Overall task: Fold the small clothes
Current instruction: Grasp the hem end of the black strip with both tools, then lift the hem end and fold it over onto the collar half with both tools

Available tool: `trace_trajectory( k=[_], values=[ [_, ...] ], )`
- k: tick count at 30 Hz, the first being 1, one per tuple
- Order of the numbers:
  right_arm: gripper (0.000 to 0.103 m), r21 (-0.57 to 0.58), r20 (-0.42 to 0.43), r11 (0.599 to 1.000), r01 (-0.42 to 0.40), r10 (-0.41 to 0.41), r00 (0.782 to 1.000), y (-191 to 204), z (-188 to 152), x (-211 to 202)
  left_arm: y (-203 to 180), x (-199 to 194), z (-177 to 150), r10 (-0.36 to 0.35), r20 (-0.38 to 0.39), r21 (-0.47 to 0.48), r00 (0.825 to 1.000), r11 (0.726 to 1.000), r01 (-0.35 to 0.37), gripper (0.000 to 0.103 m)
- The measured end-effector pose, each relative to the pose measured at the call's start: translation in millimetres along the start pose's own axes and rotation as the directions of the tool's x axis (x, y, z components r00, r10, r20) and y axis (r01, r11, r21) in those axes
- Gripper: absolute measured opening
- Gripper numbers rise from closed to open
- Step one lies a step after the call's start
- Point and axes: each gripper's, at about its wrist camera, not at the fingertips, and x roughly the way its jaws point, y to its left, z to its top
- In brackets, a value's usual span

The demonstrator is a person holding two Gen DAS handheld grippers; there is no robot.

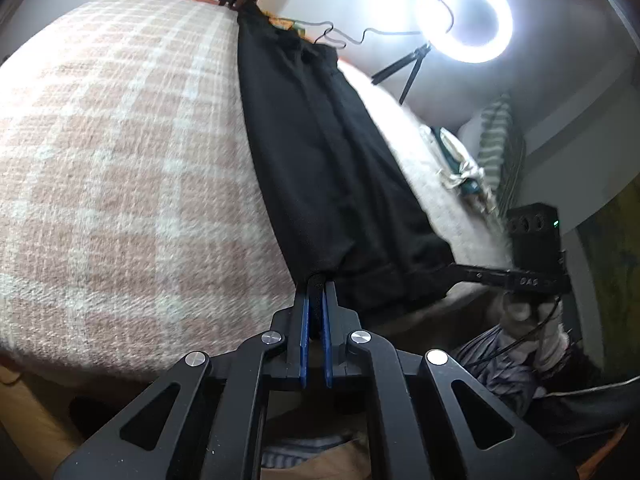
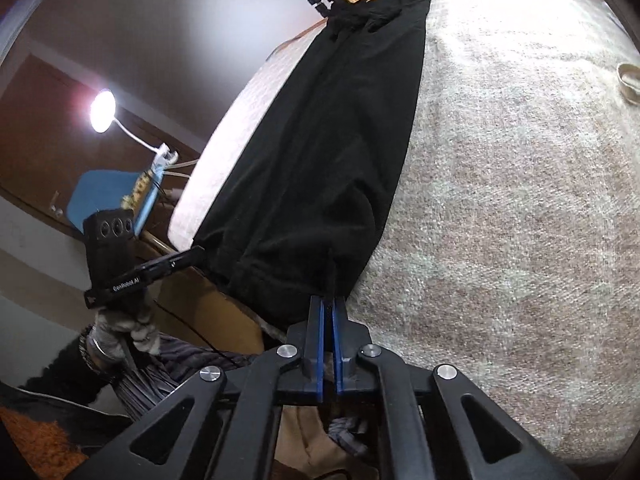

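A long black garment point(image 1: 320, 160) lies stretched lengthwise on the checked pink and white blanket point(image 1: 120, 160), its gathered hem at the near edge of the bed. My left gripper point(image 1: 318, 282) is shut on the hem's left corner, with black cloth bunched between the blue pads. In the right wrist view my right gripper point(image 2: 328, 300) is shut on the right corner of the same garment point(image 2: 328, 140). Each view shows the other gripper side-on at the opposite corner: the right gripper point(image 1: 452, 269) and the left gripper point(image 2: 198, 254), which a gloved hand point(image 2: 120, 328) holds.
A lit ring light point(image 1: 464, 16) on a small tripod stands beyond the bed, with a striped pillow point(image 1: 496, 136) and crumpled clothes point(image 1: 460, 160) to the right. A desk lamp point(image 2: 102, 110) and blue chair point(image 2: 100, 196) stand left of the bed. More blanket point(image 2: 500, 200) spreads right of the garment.
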Motion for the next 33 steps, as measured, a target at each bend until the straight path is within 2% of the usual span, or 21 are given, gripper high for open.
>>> trace_trajectory(
  k=[3,7,12,15,22,27,33],
  values=[
    [0.001,0.012,0.020,0.999,-0.034,0.034,0.999,-4,8,-12,-8,-6,8,-0.049,0.021,-0.014,0.999,0.999,0.049,0.004],
    [0.001,0.000,0.051,0.998,-0.062,0.062,0.997,0,23,-26,-26,-12,22,-0.085,0.061,0.015,0.995,0.996,0.084,0.004],
    [0.001,-0.019,0.076,0.997,-0.072,0.073,0.994,7,42,-32,-23,-6,39,-0.113,0.089,-0.043,0.990,0.992,0.117,0.004],
    [0.001,-0.029,0.085,0.997,-0.068,0.071,0.994,6,57,-38,-23,-1,51,-0.119,0.095,-0.039,0.988,0.992,0.123,0.004],
    [0.001,-0.033,0.121,0.998,-0.048,0.051,0.991,8,95,-34,-14,16,93,-0.094,0.116,-0.059,0.989,0.993,0.102,0.004],
    [0.001,0.034,0.129,0.999,-0.028,0.024,0.991,-14,123,-18,1,25,115,-0.047,0.131,-0.078,0.990,0.995,0.057,0.004],
    [0.001,0.109,0.102,0.993,-0.034,0.022,0.994,-43,141,1,25,46,131,-0.029,0.108,-0.138,0.994,0.990,0.043,0.004]
  ],
)
